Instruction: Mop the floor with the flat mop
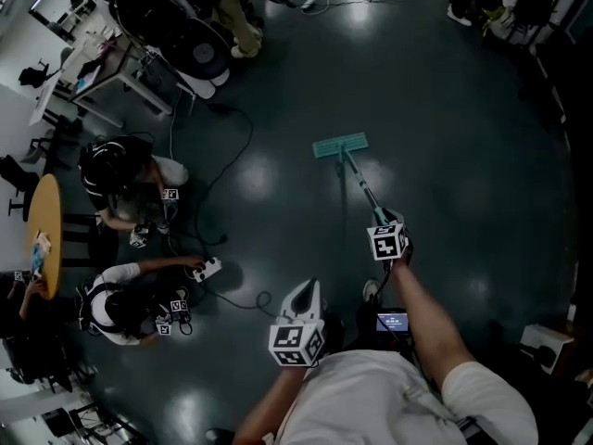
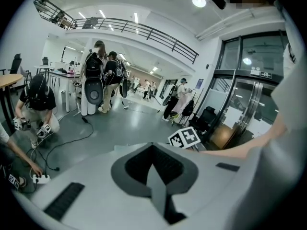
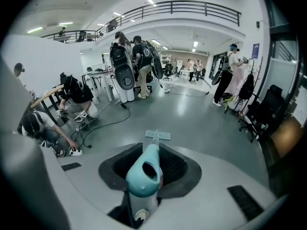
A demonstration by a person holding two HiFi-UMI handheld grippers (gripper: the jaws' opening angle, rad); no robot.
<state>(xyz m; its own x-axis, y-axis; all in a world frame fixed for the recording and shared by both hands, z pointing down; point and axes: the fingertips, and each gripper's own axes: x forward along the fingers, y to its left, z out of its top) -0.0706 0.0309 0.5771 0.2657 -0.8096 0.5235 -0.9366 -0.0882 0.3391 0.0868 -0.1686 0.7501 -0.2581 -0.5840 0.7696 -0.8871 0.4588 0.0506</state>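
Observation:
A flat mop with a teal head [image 1: 340, 145] rests on the dark glossy floor ahead of me, its thin pole [image 1: 363, 185] slanting back to my right gripper [image 1: 384, 225]. In the right gripper view the teal handle end [image 3: 144, 172] sits clamped between the jaws, and the mop head [image 3: 158, 134] lies on the floor beyond. My right gripper is shut on the mop handle. My left gripper [image 1: 302, 297] hangs near my body, jaws closed together with nothing between them [image 2: 154, 183].
Two people crouch at the left among black cables [image 1: 222, 170] and a white power strip [image 1: 208, 269]. A round wooden table [image 1: 44, 235] stands far left. Standing people and large black cases [image 1: 190, 35] are at the back. A white box [image 1: 537, 345] is at right.

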